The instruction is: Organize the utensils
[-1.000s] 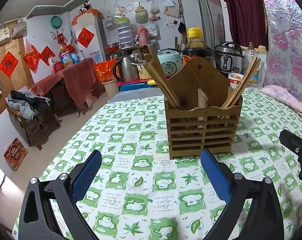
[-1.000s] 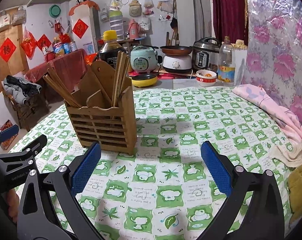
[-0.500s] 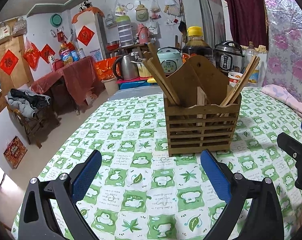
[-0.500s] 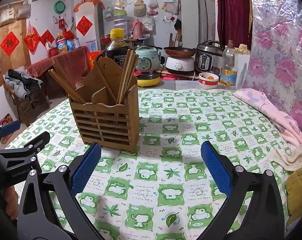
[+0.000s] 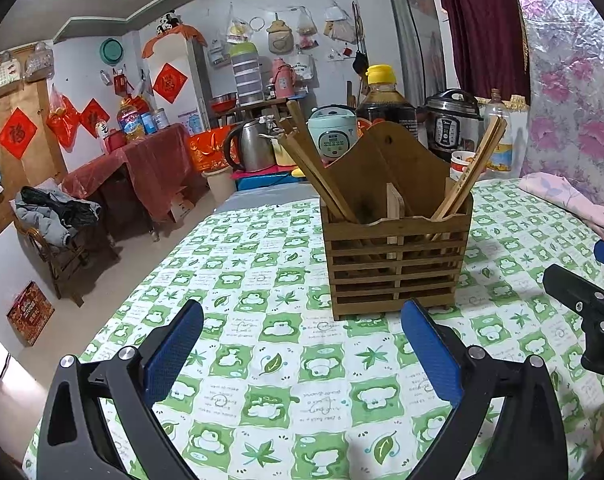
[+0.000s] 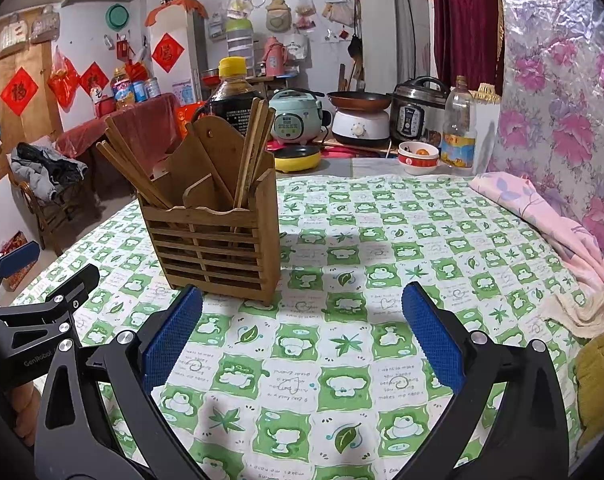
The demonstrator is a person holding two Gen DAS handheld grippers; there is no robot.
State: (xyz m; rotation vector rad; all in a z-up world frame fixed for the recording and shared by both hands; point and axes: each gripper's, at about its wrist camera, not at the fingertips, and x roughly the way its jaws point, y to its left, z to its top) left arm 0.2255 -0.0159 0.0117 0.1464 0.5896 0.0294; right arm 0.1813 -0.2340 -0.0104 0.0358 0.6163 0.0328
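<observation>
A slatted wooden utensil holder (image 5: 395, 254) (image 6: 218, 246) stands upright on the green-and-white checked tablecloth (image 5: 286, 360) (image 6: 341, 344). Wooden chopsticks lean out of its left compartment (image 5: 309, 164) (image 6: 132, 168) and its right compartment (image 5: 473, 168) (image 6: 256, 148). My left gripper (image 5: 302, 354) hovers open just in front of the holder, nothing between its blue pads. My right gripper (image 6: 302, 340) is open too, in front of and slightly right of the holder. Each gripper shows at the edge of the other's view.
Behind the table stand a soy sauce bottle (image 5: 383, 98), rice cookers (image 6: 298, 116), a pressure cooker (image 6: 417, 110), a kettle (image 5: 252, 146) and a bowl (image 6: 417, 156). A pink cloth (image 6: 549, 224) lies along the table's right side. A chair with clothes (image 5: 58, 220) stands on the floor, left.
Both grippers have drawn back slightly and tilted, so the holder sits a little higher and farther in each view. Both stay open; nothing was picked up.
</observation>
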